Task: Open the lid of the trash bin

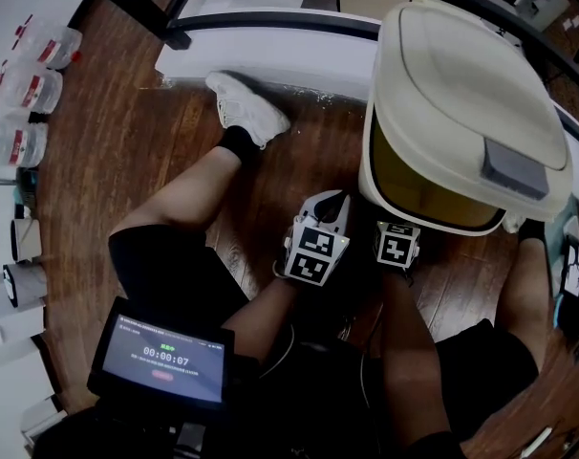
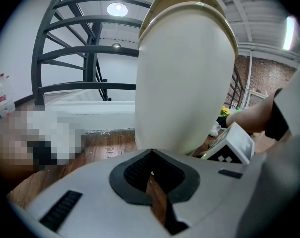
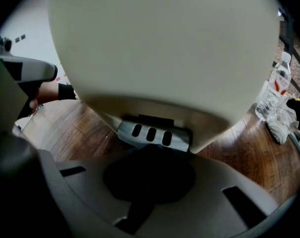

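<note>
The cream trash bin [image 1: 433, 185] stands on the wood floor at the upper right, its lid [image 1: 466, 79] down, with a grey latch [image 1: 512, 168] at the lid's near edge. My left gripper [image 1: 331, 206] hovers just left of the bin's base, jaws together and holding nothing; the bin's wall [image 2: 184, 78] fills its view. My right gripper [image 1: 396, 244] sits at the foot of the bin, its tips hidden under the rim. In the right gripper view a grey slotted pedal [image 3: 152, 134] lies directly ahead of the shut jaws, under the bin's belly [image 3: 160, 48].
The person's legs flank both grippers, with a white shoe [image 1: 246, 106] to the left. Water bottles [image 1: 27, 89] line the left wall. A white ledge [image 1: 270, 51] and black railing stand behind the bin. A screen [image 1: 160, 357] sits at the lower left. Another bottle [image 3: 277, 86] stands right of the bin.
</note>
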`<state>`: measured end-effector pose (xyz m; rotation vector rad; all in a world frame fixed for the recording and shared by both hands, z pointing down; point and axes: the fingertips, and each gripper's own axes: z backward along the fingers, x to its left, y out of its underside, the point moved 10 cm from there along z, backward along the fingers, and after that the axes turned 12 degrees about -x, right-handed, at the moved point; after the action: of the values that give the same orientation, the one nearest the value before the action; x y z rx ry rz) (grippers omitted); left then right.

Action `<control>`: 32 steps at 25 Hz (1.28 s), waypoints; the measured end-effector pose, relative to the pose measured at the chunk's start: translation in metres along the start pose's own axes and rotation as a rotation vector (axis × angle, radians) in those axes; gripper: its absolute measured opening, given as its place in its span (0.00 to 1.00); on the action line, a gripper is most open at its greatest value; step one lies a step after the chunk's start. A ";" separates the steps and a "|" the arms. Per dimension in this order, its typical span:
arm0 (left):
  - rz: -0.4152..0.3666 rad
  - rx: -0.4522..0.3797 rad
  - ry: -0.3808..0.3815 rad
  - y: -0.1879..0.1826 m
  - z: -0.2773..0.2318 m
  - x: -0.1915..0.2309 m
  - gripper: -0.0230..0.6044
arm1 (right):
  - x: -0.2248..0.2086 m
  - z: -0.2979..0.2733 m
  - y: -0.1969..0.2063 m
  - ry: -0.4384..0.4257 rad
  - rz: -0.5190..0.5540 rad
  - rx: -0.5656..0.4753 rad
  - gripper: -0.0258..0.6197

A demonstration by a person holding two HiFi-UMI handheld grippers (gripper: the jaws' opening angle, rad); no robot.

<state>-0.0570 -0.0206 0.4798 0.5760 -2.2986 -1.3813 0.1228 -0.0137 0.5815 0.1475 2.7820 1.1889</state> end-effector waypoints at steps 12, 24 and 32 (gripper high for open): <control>0.006 0.006 0.000 0.002 0.001 -0.001 0.03 | -0.003 -0.001 0.004 0.000 -0.010 0.008 0.05; 0.011 0.010 0.002 0.002 0.001 -0.002 0.03 | -0.007 -0.004 0.008 -0.003 -0.021 0.026 0.05; 0.016 0.014 0.001 0.003 0.002 -0.002 0.03 | -0.006 -0.003 0.007 -0.004 -0.022 0.020 0.05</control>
<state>-0.0563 -0.0171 0.4813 0.5609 -2.3090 -1.3576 0.1282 -0.0119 0.5887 0.1206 2.7854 1.1546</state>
